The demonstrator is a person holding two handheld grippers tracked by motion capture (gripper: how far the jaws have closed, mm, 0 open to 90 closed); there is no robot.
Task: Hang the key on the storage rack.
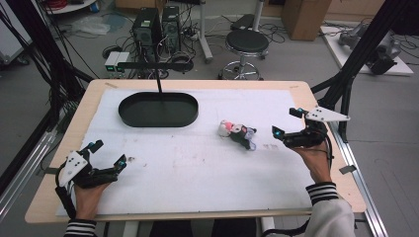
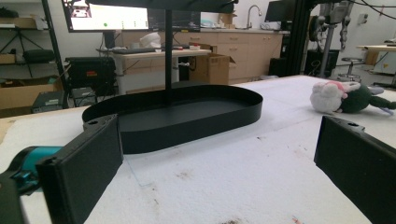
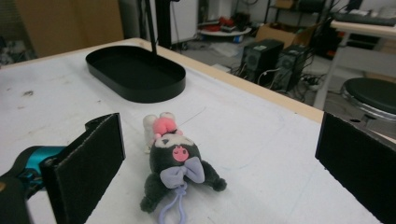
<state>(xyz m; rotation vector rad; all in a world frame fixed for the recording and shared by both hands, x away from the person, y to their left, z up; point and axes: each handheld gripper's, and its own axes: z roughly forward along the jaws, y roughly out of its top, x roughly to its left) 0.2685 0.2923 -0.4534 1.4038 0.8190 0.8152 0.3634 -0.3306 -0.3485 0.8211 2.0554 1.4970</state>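
I am holding the right gripper (image 1: 288,126) just beside the plush toy (image 1: 237,135), its fingers (image 3: 88,163) spread wide apart and pointing at it from the right. In the right gripper view the toy (image 3: 175,172) is lying between the two open fingers but farther out, not yet touched, so I judge that I am lining up for a grasp rather than closing one. The toy is lying on its side on the white surface (image 1: 197,163), right of centre, with its lilac loop trailing toward me; that loop could snag a finger if I come in low.

The left gripper (image 1: 107,154) is waiting near the front left corner, resting low over the surface, its fingers (image 2: 81,172) also standing apart and holding nothing. I am keeping it well apart from the toy, probably so it stays out of the right arm's way.

The black oval tray (image 1: 158,109) is sitting at the back left, empty, well apart from the toy; it looks like the likely drop place. A thin black post (image 1: 159,81) is rising at the tray's far edge with a crossbar above, and I would need to steer clear of it. Nothing is lying between the right gripper and the toy.
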